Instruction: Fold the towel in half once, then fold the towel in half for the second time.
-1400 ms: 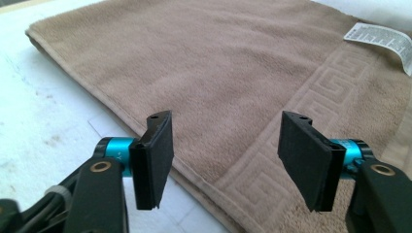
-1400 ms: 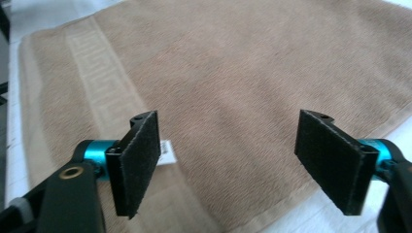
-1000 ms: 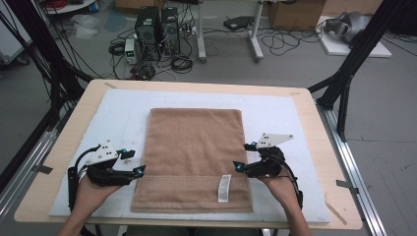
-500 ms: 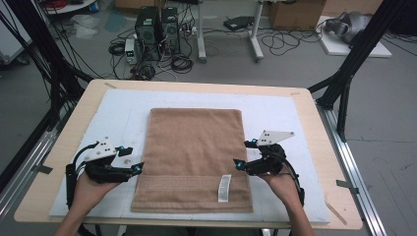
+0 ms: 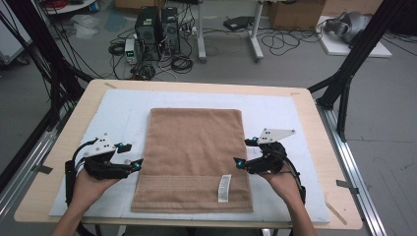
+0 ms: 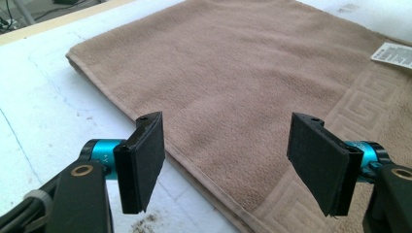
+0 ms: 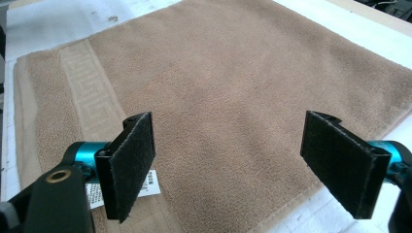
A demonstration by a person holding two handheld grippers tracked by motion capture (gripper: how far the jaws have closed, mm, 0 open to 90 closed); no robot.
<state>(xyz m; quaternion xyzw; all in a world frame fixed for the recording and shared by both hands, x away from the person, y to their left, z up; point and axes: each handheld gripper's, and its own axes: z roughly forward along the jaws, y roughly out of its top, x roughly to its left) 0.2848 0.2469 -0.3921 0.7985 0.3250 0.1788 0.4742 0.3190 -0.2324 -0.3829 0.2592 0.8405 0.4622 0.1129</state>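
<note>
Evidently mid-approach: a brown towel (image 5: 194, 160) lies flat on the white mat (image 5: 123, 118), centre of the table. Left gripper (image 5: 132, 164) and right gripper (image 5: 242, 161), jaws apart, flank its near edges; next, each likely pinches an edge.

Each gripper is black, with a grey three-cornered plate on top and a black cable trailing behind. The left gripper (image 6: 233, 165) has flat black pads (image 6: 145, 160) on turquoise cylinders, with a brass-coloured ring. The right gripper (image 7: 243, 165) looks the same.
</note>
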